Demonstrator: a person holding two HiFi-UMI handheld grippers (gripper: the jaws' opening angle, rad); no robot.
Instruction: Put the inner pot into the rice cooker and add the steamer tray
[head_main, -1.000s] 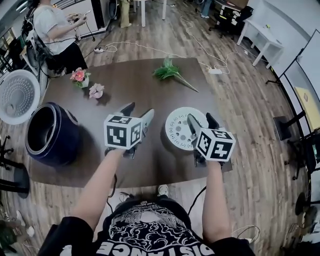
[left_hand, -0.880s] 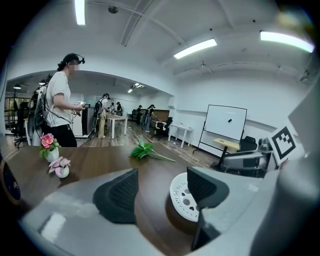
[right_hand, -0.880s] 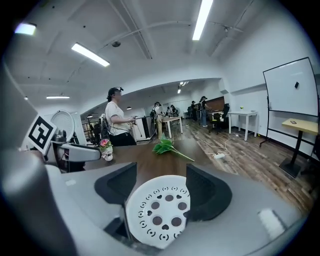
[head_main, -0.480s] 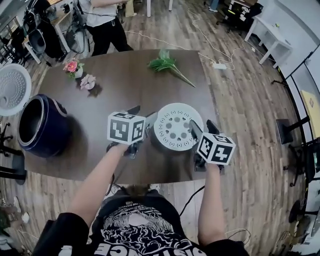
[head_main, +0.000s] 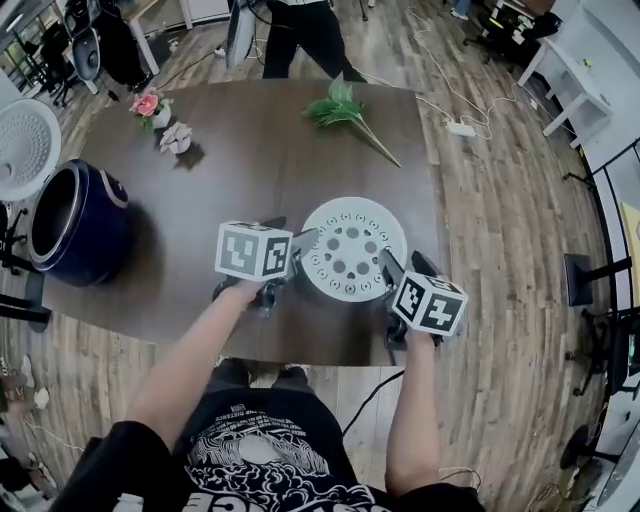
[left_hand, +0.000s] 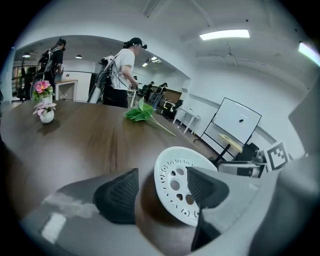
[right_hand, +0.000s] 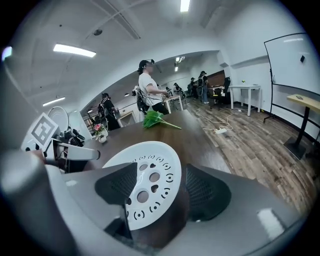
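Note:
A white round steamer tray (head_main: 353, 248) with holes lies flat on the dark brown table (head_main: 250, 170). My left gripper (head_main: 290, 232) is at its left edge, open; in the left gripper view the steamer tray (left_hand: 177, 185) shows its near rim between the spread jaws of the left gripper (left_hand: 160, 192), untouched. My right gripper (head_main: 402, 260) is open at the tray's lower right edge. In the right gripper view the steamer tray (right_hand: 147, 182) reaches in between the jaws of the right gripper (right_hand: 162, 192). The dark blue rice cooker (head_main: 75, 225) stands at the table's left end, its white lid (head_main: 25, 148) up.
Two small flower vases (head_main: 152, 108) (head_main: 178, 138) stand at the far left of the table. A green leafy sprig (head_main: 345, 115) lies at the far middle. A person (head_main: 300, 25) stands beyond the table. A power strip (head_main: 462, 128) lies on the wooden floor.
Both grippers have come down and closed in on the steamer tray, one on each side. The person beyond the table has walked to the right.

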